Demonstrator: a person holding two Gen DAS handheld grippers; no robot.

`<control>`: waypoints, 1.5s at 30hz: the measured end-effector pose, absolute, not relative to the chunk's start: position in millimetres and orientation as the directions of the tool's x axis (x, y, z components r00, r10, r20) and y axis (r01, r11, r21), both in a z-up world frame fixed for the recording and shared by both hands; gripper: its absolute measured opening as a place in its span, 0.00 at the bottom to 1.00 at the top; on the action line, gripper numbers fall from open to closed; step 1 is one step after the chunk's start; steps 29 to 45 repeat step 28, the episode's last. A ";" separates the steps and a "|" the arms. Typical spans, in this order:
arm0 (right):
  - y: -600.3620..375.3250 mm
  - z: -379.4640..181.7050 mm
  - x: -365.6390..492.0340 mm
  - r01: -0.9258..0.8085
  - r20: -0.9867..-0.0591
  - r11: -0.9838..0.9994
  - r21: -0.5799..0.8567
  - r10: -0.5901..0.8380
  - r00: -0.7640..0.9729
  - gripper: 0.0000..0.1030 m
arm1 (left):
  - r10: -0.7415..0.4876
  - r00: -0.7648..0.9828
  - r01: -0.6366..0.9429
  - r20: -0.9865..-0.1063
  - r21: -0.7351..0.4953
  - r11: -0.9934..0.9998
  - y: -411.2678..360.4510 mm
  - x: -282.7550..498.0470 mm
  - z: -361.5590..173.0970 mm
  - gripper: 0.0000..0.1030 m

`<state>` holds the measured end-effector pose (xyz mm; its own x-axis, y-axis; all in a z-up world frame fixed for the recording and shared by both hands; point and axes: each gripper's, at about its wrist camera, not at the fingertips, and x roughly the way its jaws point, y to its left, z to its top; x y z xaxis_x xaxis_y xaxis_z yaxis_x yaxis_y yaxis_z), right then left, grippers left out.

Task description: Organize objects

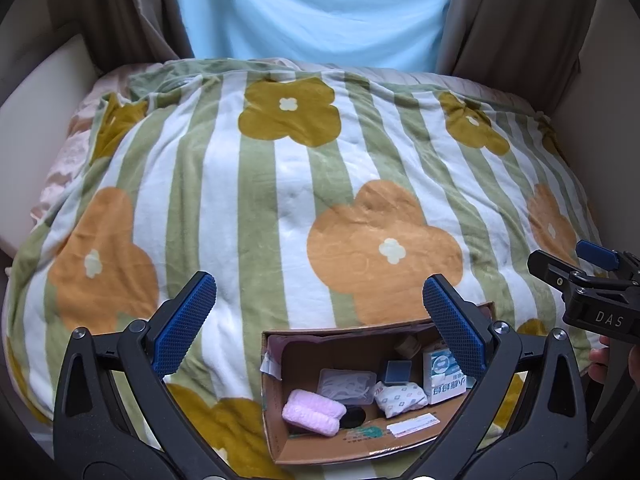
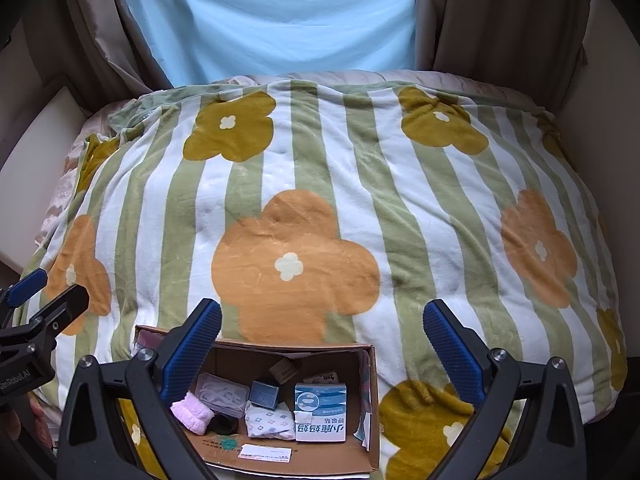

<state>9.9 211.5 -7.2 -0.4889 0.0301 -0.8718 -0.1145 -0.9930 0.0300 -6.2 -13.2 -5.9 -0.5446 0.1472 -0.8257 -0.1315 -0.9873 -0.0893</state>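
Two grippers spread wide and empty: left gripper (image 1: 320, 316) and right gripper (image 2: 322, 344), both hovering above a cardboard box (image 2: 312, 462) at six o'clock on the bed. Packed inside, nearest first: a white label strip (image 2: 266, 453), a pink fluffy roll (image 2: 192, 410) at nine o'clock touching a dark round thing (image 2: 224, 424), a patterned pouch (image 2: 269, 422) in the middle, a blue-and-white carton (image 2: 320, 412) at three o'clock. Behind those, a clear lidded case (image 2: 222, 394), a dark blue cube (image 2: 264, 394), a small brown block (image 2: 283, 370) against the far wall. Beyond the box, only a striped flower blanket (image 2: 320, 208), bare of loose items, then a pale blue curtain (image 2: 280, 20) at twelve o'clock. Judged nearly or wholly finished: everything small already boxed, nothing seen left to gather. From the left wrist view alone, fingertips of a hand (image 1: 600, 364) at three o'clock; from the right wrist view alone, the carton's front and the box's right wall unblocked.
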 end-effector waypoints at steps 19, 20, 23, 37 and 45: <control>210.3 -7.3 9.4 -0.112 -0.871 -0.993 0.032 0.028 -0.491 0.98 | 0.151 -0.553 -0.070 -0.819 -0.135 -0.988 -26.0 -3.6 -14.2 1.00; 210.2 -7.3 9.5 -0.112 -0.871 -0.993 0.033 0.027 -0.491 0.98 | 0.153 -0.555 -0.062 -0.817 -0.143 -0.988 -27.4 -3.0 -15.1 1.00; 210.6 -7.4 8.3 -0.107 -0.870 -0.994 0.034 0.024 -0.493 0.98 | 0.158 -0.566 -0.064 -0.809 -0.148 -0.987 -28.1 -1.5 -14.6 1.00; 209.9 -7.9 6.6 -0.107 -0.870 -0.994 0.034 0.023 -0.492 0.98 | 0.141 -0.577 -0.063 -0.805 -0.128 -0.990 -28.1 -1.6 -11.9 1.00; 209.9 -7.9 6.6 -0.107 -0.870 -0.994 0.034 0.023 -0.492 0.98 | 0.141 -0.577 -0.063 -0.805 -0.128 -0.990 -28.1 -1.6 -11.9 1.00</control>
